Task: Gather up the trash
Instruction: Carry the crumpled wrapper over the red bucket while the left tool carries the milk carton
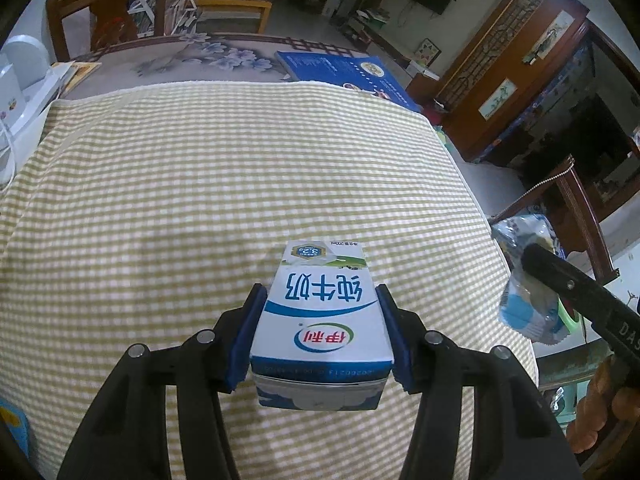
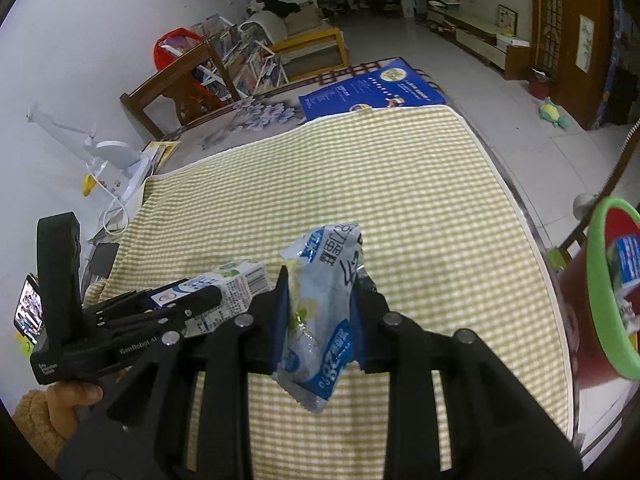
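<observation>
Both pieces of trash are held off the counter [image 1: 200,184], and the bin [image 2: 600,288] with the green rim stands at its right edge, already holding some trash. The likeliest slip, I judge, is the wrapper [image 2: 320,320]: it is limp and hangs below the pads, so it could slide out or catch the bin's rim and fall outside. The carton [image 1: 320,320] is held only by its two sides and could twist or drop if swung fast; both hands reaching the bin at once could collide.

The left gripper [image 1: 320,332] has its fingers partly open, pressed on the carton's sides. The right gripper [image 2: 318,320] has its fingers nearly closed, pinching the wrapper.
</observation>
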Demonstrator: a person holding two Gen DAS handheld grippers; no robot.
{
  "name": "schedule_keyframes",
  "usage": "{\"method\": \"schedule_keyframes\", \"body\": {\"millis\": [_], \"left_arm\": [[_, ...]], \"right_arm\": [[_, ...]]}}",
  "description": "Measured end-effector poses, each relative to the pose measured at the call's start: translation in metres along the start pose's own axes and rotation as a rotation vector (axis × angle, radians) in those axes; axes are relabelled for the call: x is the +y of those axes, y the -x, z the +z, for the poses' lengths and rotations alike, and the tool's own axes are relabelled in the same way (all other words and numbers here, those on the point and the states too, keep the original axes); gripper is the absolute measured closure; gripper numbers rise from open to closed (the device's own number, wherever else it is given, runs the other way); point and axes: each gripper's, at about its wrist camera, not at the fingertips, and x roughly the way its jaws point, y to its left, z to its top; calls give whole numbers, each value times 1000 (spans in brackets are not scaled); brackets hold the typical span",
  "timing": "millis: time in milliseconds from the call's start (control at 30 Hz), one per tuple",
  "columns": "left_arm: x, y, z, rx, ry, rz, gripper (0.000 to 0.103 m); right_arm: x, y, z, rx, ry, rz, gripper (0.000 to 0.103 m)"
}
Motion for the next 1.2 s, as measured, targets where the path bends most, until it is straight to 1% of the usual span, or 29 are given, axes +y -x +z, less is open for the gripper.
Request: {"method": "schedule_keyframes", "body": {"millis": [200,367,500,800,1200], "left_arm": [[-7,13,0,-30,-14,-2,51],[-18,27,5,-68,-44,4,51],[-29,35,8,-88,-67,-4,51],[-59,42,11,-111,-121,-12,51],[-111,33,12,-112,-180,-27,51]], "right_arm": [[0,13,-4,-32,-12,-3,77],[0,26,-6,-65,-4,-8,77],[-4,33,-8,-83,-12,-14,77],[-29,47,-13,-109,-56,-21,77],[-76,69,-13,-142,-107,-36,77]]}}
